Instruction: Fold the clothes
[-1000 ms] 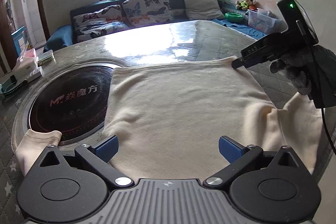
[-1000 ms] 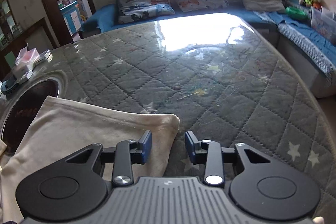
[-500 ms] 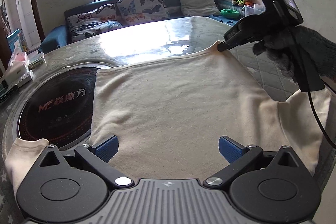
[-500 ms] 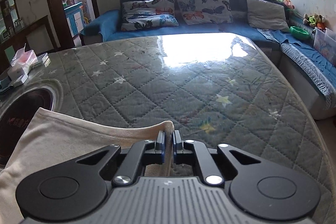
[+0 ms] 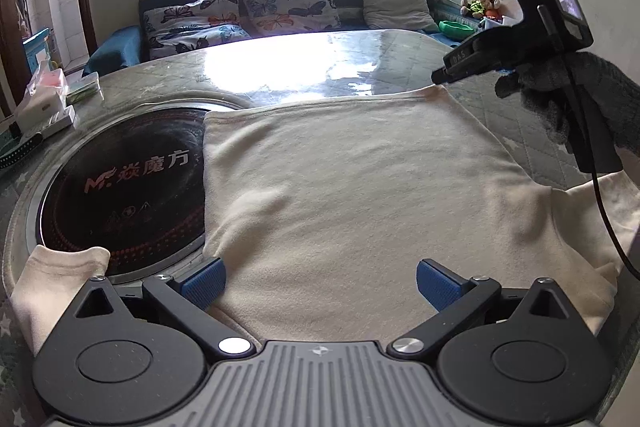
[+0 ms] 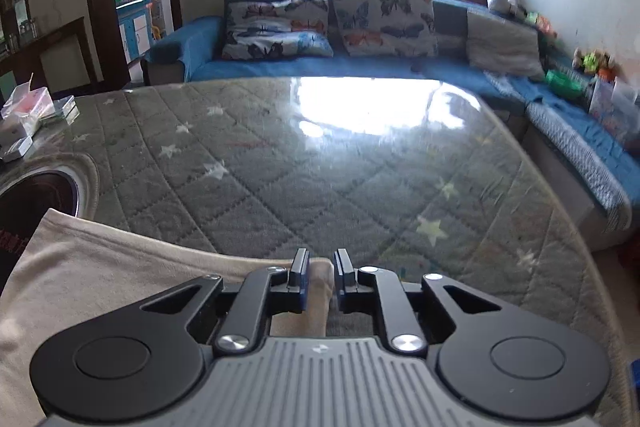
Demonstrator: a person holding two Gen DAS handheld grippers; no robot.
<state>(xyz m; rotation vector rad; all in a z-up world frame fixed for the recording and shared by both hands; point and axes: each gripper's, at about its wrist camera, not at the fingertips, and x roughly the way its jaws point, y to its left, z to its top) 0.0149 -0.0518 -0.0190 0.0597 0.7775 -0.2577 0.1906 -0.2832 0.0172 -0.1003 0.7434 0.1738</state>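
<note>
A cream shirt (image 5: pixel 360 187) lies spread flat on the quilted table (image 5: pixel 520 131). One sleeve (image 5: pixel 52 271) is at the near left and the other (image 5: pixel 592 227) at the right. My left gripper (image 5: pixel 320 285) is open wide, low over the shirt's near edge, with cloth under it and nothing pinched. My right gripper (image 5: pixel 440 77), held by a gloved hand (image 5: pixel 560 95), is at the far right hem corner. In the right wrist view the right gripper (image 6: pixel 321 279) has its jaws slightly parted, with the shirt (image 6: pixel 120 267) corner lying between them.
A round black induction hob (image 5: pixel 120 187) is set into the table, partly under the shirt's left side. Tissue packs and small boxes (image 5: pixel 44 103) sit at the table's left edge. Past the table (image 6: pixel 320 167) stands a blue sofa (image 6: pixel 280 67) with butterfly cushions.
The right gripper shut on the hem corner, pulled it outward and up, and has now parted its jaws a little with the corner lower. The left gripper stayed open and nearly still.
</note>
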